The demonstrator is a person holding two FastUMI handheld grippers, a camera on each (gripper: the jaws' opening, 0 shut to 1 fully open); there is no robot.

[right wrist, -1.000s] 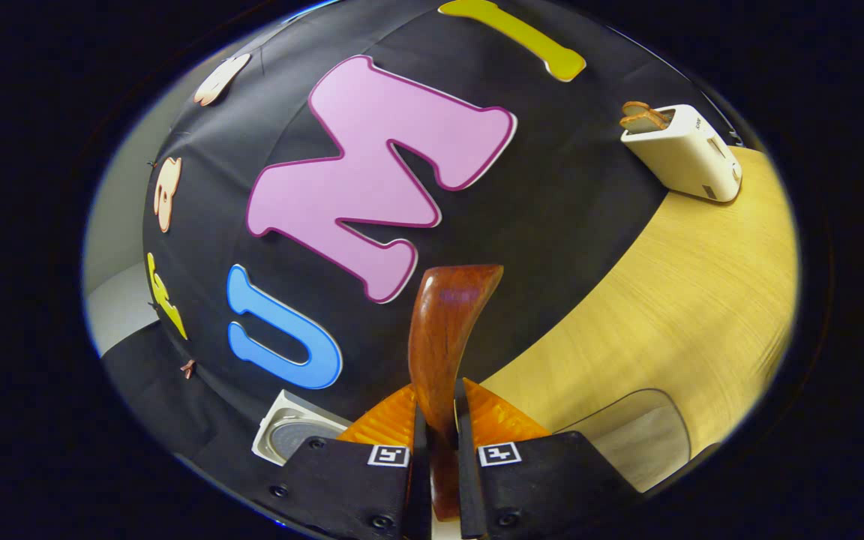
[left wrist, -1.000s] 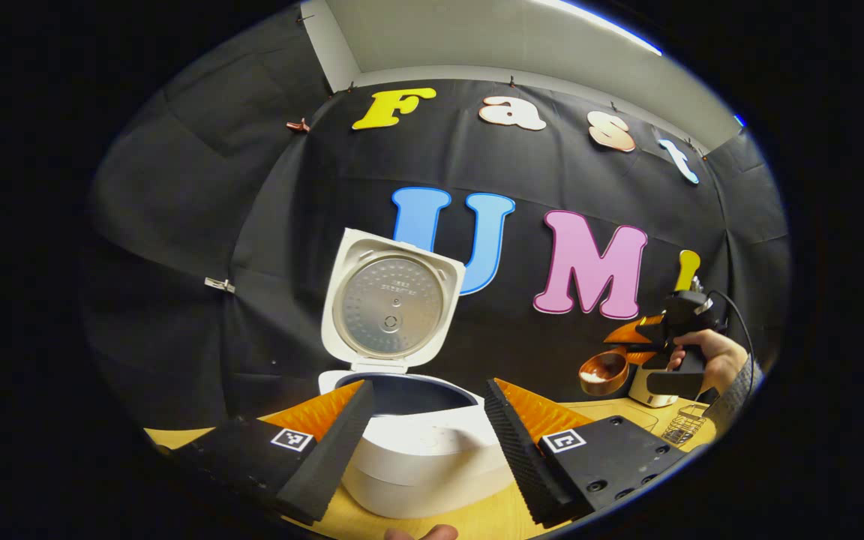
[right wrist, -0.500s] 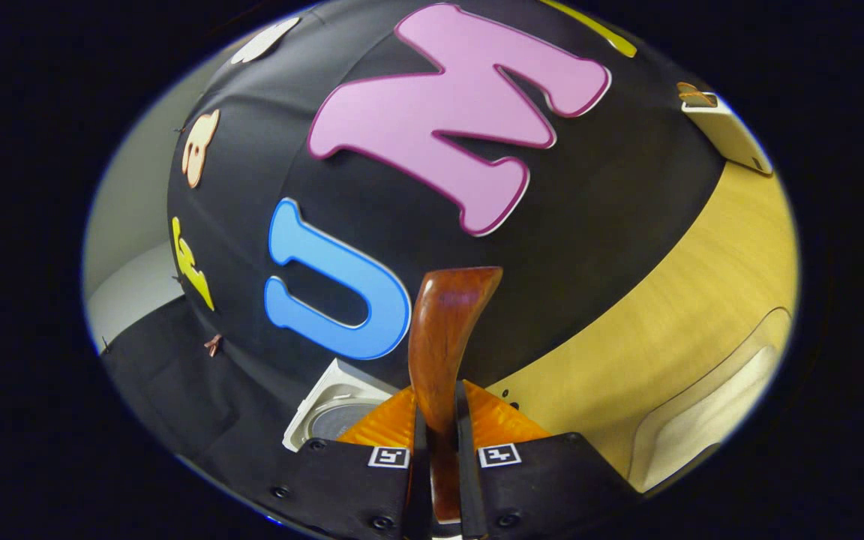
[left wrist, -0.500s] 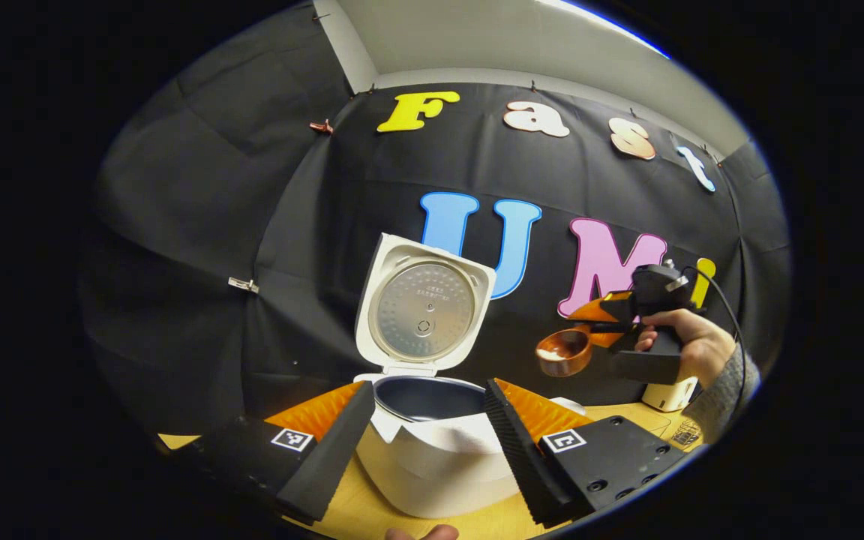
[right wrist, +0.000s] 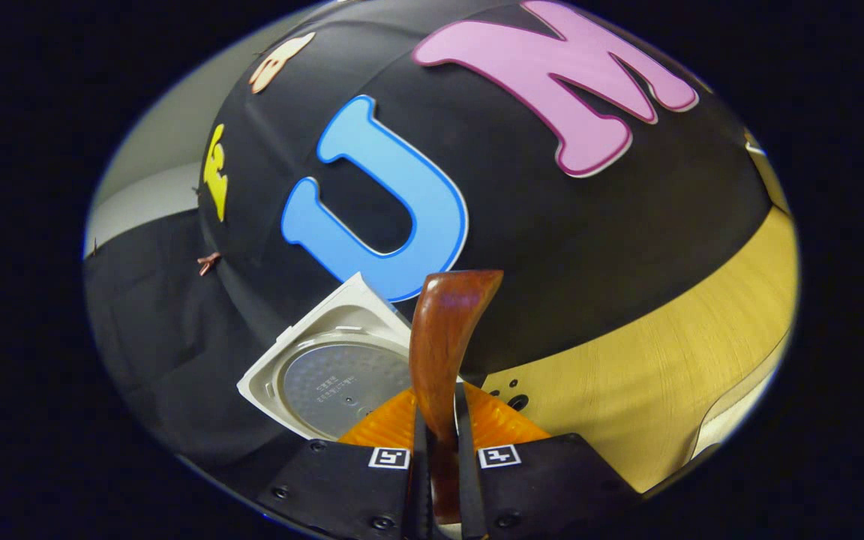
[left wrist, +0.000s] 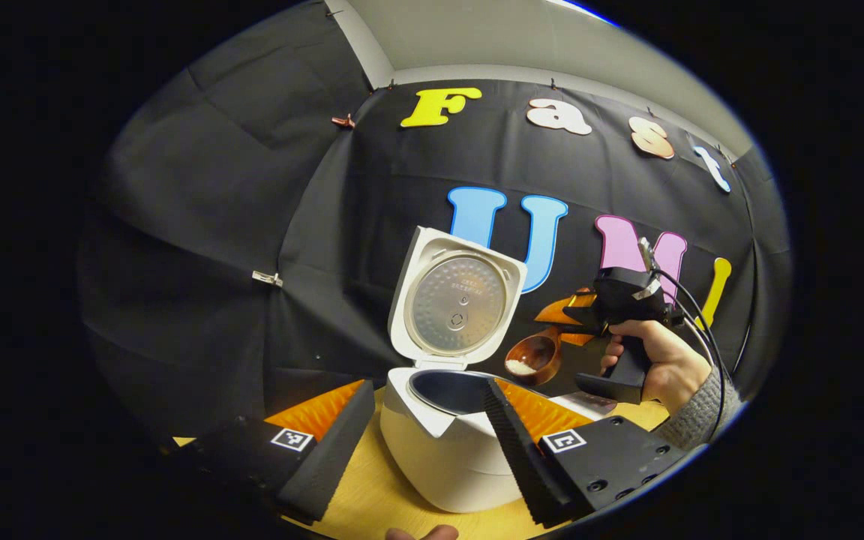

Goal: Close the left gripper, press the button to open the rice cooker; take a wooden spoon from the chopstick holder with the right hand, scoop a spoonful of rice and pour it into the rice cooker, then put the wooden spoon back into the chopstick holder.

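Note:
The white rice cooker [left wrist: 447, 457] stands on the wooden table with its lid [left wrist: 458, 300] swung up and the dark inner pot [left wrist: 447, 390] showing. My left gripper [left wrist: 421, 409] is open in front of the cooker, nothing between its fingers. A hand holds my right gripper [left wrist: 563, 319] to the right of the lid, shut on the wooden spoon [left wrist: 533, 358], whose bowl carries a little white rice just above the pot's right rim. In the right gripper view my right gripper [right wrist: 439, 427] clamps the spoon's brown handle [right wrist: 443, 337], and the open lid [right wrist: 327, 375] lies lower left.
The wooden table [right wrist: 664, 367] stretches to the right in the right gripper view, with a pale container edge [right wrist: 739, 405] at its far right. A grey sleeve [left wrist: 698, 420] and cables trail behind the hand.
The right gripper has carried the spoon leftward and down, from beside the toaster area to just over the cooker's rim. The left gripper's view has shifted left, so the cooker sits further right.

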